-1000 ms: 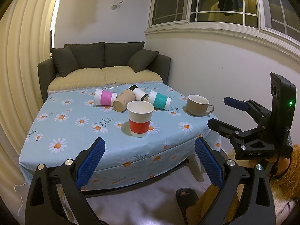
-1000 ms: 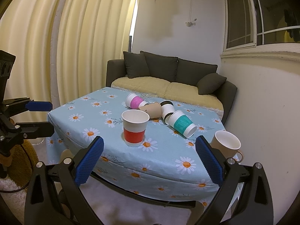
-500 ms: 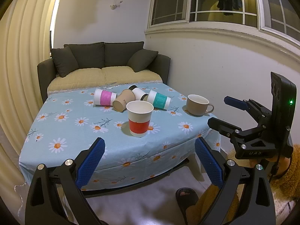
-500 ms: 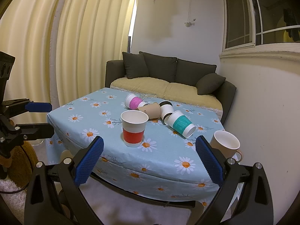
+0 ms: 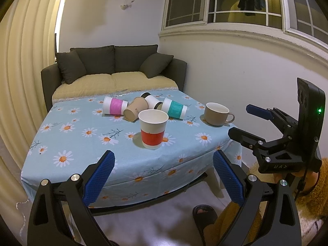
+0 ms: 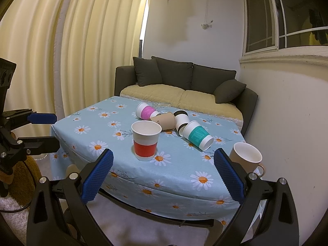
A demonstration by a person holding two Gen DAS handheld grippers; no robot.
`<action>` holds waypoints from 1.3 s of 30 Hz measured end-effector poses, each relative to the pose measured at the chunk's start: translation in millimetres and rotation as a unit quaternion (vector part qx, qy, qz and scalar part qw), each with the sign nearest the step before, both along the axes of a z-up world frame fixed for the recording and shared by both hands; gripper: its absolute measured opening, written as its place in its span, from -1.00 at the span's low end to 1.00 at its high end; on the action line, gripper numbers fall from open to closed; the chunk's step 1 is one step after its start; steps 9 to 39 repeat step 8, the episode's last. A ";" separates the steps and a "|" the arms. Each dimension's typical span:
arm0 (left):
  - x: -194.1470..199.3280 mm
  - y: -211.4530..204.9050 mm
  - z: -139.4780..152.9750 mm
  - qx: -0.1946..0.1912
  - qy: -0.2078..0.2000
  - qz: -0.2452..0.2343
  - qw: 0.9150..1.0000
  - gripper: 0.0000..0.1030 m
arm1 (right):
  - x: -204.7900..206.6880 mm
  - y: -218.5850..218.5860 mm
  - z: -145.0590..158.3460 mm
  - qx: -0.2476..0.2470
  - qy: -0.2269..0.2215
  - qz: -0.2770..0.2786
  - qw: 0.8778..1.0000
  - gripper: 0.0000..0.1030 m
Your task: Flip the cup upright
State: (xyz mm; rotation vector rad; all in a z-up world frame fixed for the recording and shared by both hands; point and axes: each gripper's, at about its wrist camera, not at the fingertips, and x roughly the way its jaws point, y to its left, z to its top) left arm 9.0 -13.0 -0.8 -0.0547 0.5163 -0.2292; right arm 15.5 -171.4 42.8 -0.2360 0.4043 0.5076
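Note:
A red-banded paper cup (image 5: pixel 153 130) (image 6: pixel 146 140) stands upright near the table's front. Behind it lie several cups on their sides: a pink-banded one (image 5: pixel 115 108) (image 6: pixel 146 112), a brown one (image 5: pixel 135 112) (image 6: pixel 164 120), a black-and-white one (image 5: pixel 152 101) (image 6: pixel 181 121) and a teal-banded one (image 5: pixel 174 108) (image 6: pixel 197 135). My left gripper (image 5: pixel 163 181) is open and empty, short of the table's front edge. My right gripper (image 6: pixel 163 180) is open and empty, also short of the table. Each gripper shows in the other's view, the right one (image 5: pixel 258 123) and the left one (image 6: pixel 41 127).
A beige mug (image 5: pixel 217 113) (image 6: pixel 247 158) stands upright at the table's right edge. The table has a blue daisy cloth (image 5: pixel 67 141) (image 6: pixel 114 168). A dark sofa (image 5: pixel 114 69) stands behind it, a wall at the right and curtains at the left.
Both views have shifted very slightly; the table and cups appear a touch higher in frame. No cup has moved.

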 end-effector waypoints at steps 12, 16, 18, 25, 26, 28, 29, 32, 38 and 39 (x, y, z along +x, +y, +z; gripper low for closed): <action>-1.9 -0.7 -0.2 0.001 -0.001 0.002 1.000 0.83 | 0.1 -0.1 0.1 0.000 0.000 0.000 1.000 0.89; -1.9 -0.7 -0.2 0.001 -0.001 0.002 1.000 0.83 | 0.1 -0.1 0.1 0.000 0.000 0.000 1.000 0.89; -1.9 -0.7 -0.2 0.001 -0.001 0.002 1.000 0.83 | 0.1 -0.1 0.1 0.000 0.000 0.000 1.000 0.89; -1.9 -0.7 -0.2 0.001 -0.001 0.002 1.000 0.83 | 0.1 -0.1 0.1 0.000 0.000 0.000 1.000 0.89; -1.9 -0.7 -0.2 0.001 -0.001 0.002 1.000 0.83 | 0.1 -0.1 0.1 0.000 0.000 0.000 1.000 0.89; -1.9 -0.7 -0.2 0.001 -0.001 0.002 1.000 0.83 | 0.1 -0.1 0.1 0.000 0.000 0.000 1.000 0.89; -1.9 -0.7 -0.2 0.001 -0.001 0.002 1.000 0.83 | 0.1 -0.1 0.1 0.000 0.000 0.000 1.000 0.89; -1.9 -0.7 -0.2 0.001 -0.001 0.002 1.000 0.83 | 0.1 -0.1 0.1 0.000 0.000 0.000 1.000 0.89; -1.9 -0.7 -0.2 0.001 -0.001 0.002 1.000 0.83 | 0.1 -0.1 0.1 0.000 0.000 0.000 1.000 0.89; -1.9 -0.7 -0.2 0.001 -0.001 0.002 1.000 0.83 | 0.1 -0.1 0.1 0.000 0.000 0.000 1.000 0.89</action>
